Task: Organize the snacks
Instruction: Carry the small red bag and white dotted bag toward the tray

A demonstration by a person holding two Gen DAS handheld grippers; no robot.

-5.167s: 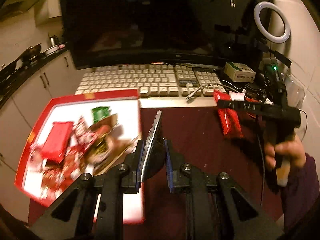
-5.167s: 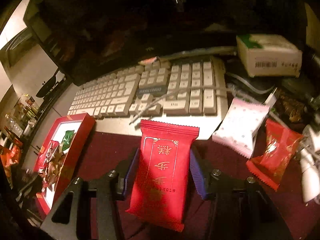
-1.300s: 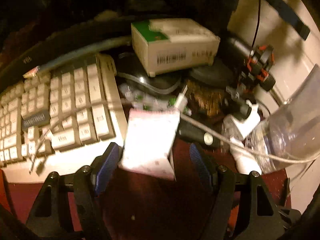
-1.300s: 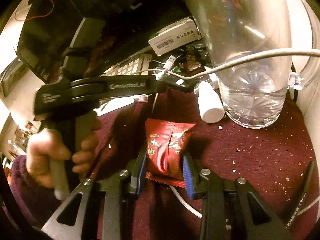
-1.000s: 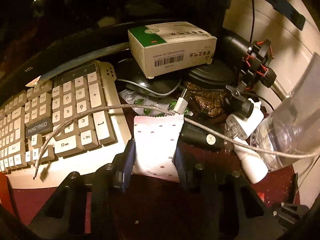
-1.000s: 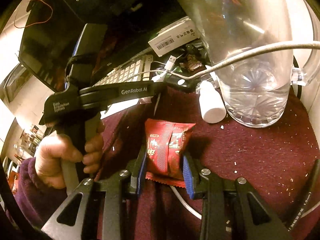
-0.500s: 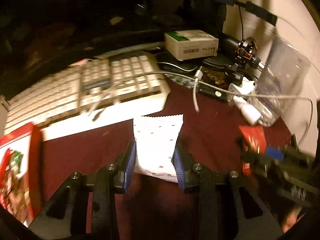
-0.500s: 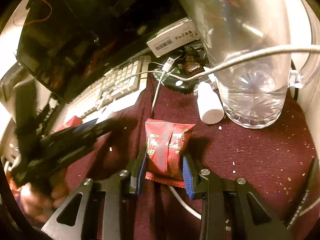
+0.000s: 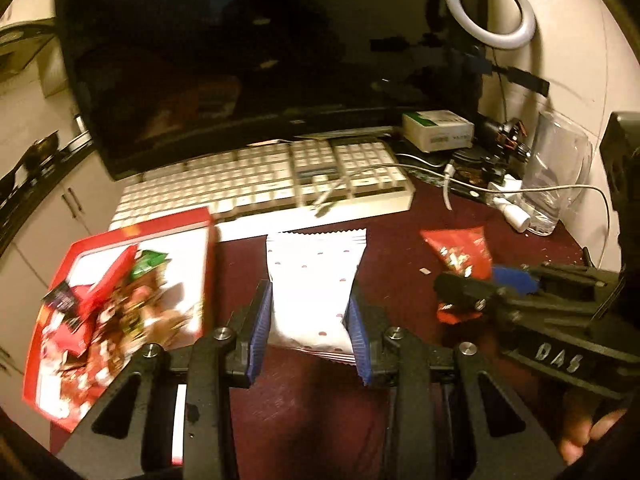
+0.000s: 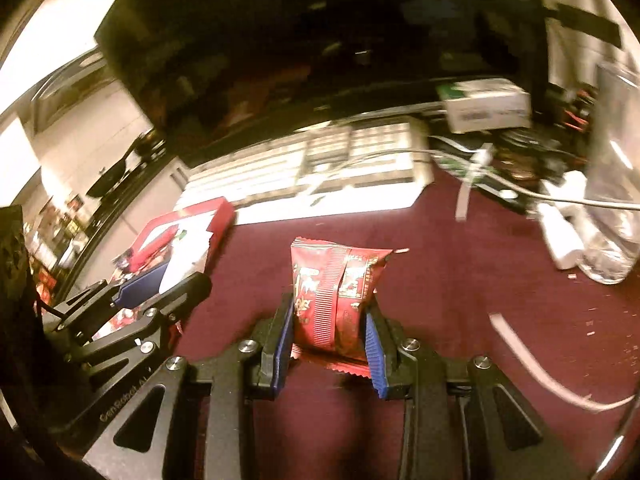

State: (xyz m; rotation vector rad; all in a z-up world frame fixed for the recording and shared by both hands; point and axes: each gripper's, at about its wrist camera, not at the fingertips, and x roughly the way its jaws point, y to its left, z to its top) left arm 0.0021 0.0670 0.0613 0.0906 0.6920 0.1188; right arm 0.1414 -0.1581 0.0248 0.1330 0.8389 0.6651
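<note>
Left gripper (image 9: pixel 310 322) clamps a white dotted snack packet (image 9: pixel 314 292); right gripper (image 10: pixel 330 344) clamps a red snack packet (image 10: pixel 336 300), near a red tray (image 9: pixel 192 220).

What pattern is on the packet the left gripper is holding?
White with small reddish dots, clearest in the left wrist view: the packet sits between the left gripper pads.

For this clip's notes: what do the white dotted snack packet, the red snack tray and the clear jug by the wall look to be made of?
White dotted packet: thin matte plastic film, judging by its zigzag crimped top edge and soft puffed body.
Red tray: probably glossy printed cardboard; thin flat walls, white inside, slight sheen.
Clear jug: transparent, glass or hard plastic; the look leaves it open.
</note>
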